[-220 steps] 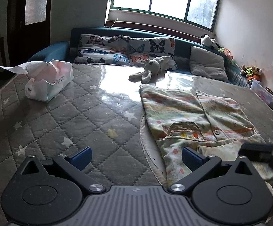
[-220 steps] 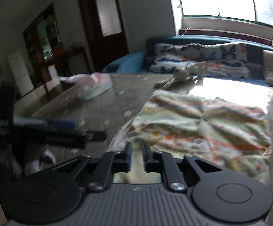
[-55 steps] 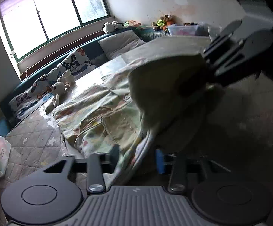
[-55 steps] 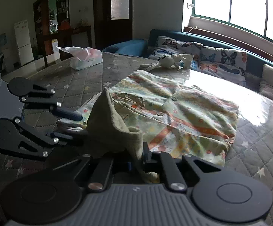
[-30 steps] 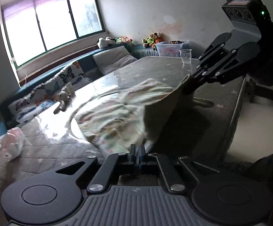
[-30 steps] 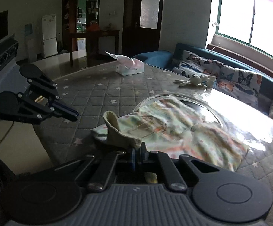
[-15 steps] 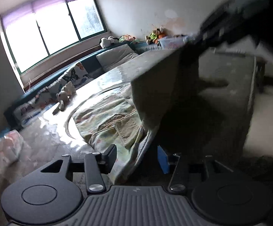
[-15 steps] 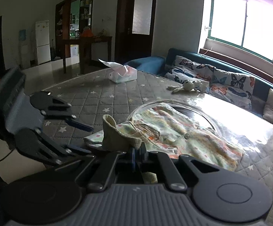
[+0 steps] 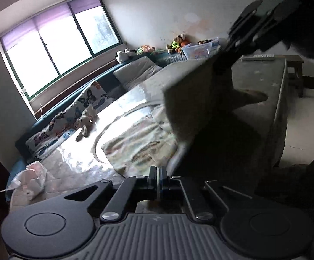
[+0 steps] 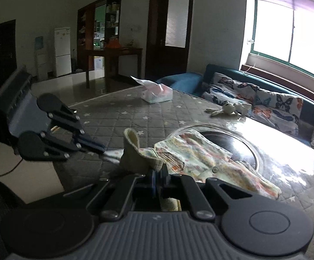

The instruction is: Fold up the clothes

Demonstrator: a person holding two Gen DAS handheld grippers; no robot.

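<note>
A pale patterned children's shirt (image 10: 208, 158) lies on the quilted table (image 10: 122, 117), partly over the round glass turntable (image 10: 239, 143). My right gripper (image 10: 159, 177) is shut on the shirt's ribbed hem (image 10: 135, 151) and lifts it above the near table edge. My left gripper (image 9: 158, 178) is shut on another part of the same shirt's (image 9: 139, 143) near edge. In the left wrist view the right gripper (image 9: 254, 28) holds the lifted cloth (image 9: 191, 99) at upper right. In the right wrist view the left gripper (image 10: 96, 146) shows at left, low by the table edge.
A tissue pack (image 10: 157, 94) sits far on the table, also at lower left in the left wrist view (image 9: 29, 179). A stuffed rabbit (image 10: 226, 109) lies near the butterfly cushions (image 10: 254, 99) on the blue sofa. The floor drops off beyond the table edge (image 9: 282, 117).
My left gripper, open half a second ago, has shut on the shirt edge. Both grippers have lifted and pulled the near part of the shirt up and back.
</note>
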